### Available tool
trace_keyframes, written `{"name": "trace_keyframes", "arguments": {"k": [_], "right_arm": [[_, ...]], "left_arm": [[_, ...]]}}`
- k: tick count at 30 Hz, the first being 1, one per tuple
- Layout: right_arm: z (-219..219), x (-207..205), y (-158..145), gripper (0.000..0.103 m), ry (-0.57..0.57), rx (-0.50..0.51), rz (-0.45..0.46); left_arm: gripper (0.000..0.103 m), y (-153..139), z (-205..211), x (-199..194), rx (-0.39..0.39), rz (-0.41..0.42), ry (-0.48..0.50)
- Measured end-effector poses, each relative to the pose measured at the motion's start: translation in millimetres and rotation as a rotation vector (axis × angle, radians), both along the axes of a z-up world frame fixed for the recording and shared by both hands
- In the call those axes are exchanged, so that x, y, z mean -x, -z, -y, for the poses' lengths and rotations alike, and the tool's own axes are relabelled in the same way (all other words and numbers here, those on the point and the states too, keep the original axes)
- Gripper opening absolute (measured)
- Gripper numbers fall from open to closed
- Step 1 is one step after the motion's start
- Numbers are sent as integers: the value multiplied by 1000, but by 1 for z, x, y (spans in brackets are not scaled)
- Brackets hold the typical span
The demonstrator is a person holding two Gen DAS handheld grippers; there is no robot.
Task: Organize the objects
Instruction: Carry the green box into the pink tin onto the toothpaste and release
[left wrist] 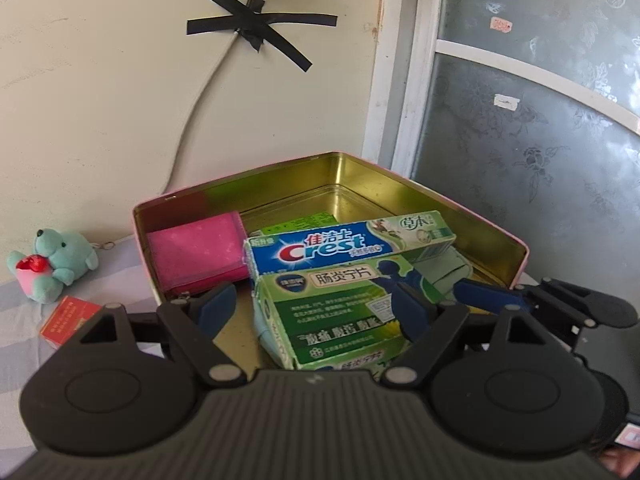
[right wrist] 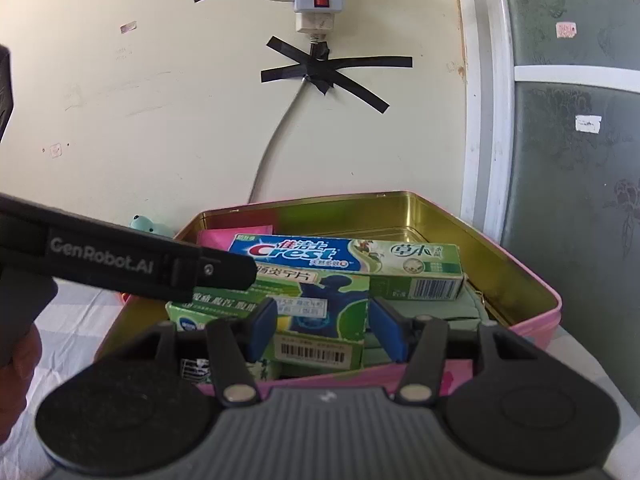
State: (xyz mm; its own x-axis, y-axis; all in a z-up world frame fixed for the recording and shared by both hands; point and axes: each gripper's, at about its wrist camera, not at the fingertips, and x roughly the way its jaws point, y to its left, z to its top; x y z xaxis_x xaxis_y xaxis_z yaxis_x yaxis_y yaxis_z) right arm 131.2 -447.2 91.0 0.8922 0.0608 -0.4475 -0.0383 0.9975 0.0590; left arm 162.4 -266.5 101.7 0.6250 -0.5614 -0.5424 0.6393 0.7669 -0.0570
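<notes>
A pink tin box (left wrist: 420, 188) with a gold inside stands open against the wall; it also shows in the right wrist view (right wrist: 532, 280). In it lie a pink wallet (left wrist: 200, 252), a Crest toothpaste box (left wrist: 348, 244) (right wrist: 348, 260), a pale green pouch (left wrist: 448, 268) and a green medicine box (left wrist: 340, 312) (right wrist: 320, 312). My left gripper (left wrist: 316, 312) is open, its fingers on either side of the medicine box. My right gripper (right wrist: 324, 328) is open over the tin's near wall, its fingers beside the same box.
A teal plush bear (left wrist: 56, 264) and a red packet (left wrist: 66, 320) lie on the cloth left of the tin. A cable taped with black tape (left wrist: 260, 28) runs down the wall. A frosted window (left wrist: 540, 120) stands at the right. The left gripper's arm (right wrist: 120, 260) crosses the right wrist view.
</notes>
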Motion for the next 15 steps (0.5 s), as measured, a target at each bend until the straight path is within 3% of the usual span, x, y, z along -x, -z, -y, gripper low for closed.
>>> {"name": "trace_keyframes", "arguments": {"k": [15], "right_arm": [[12, 45, -6, 54, 48, -126, 62]], "left_arm": [[87, -3, -7, 37, -47, 100, -37]]}}
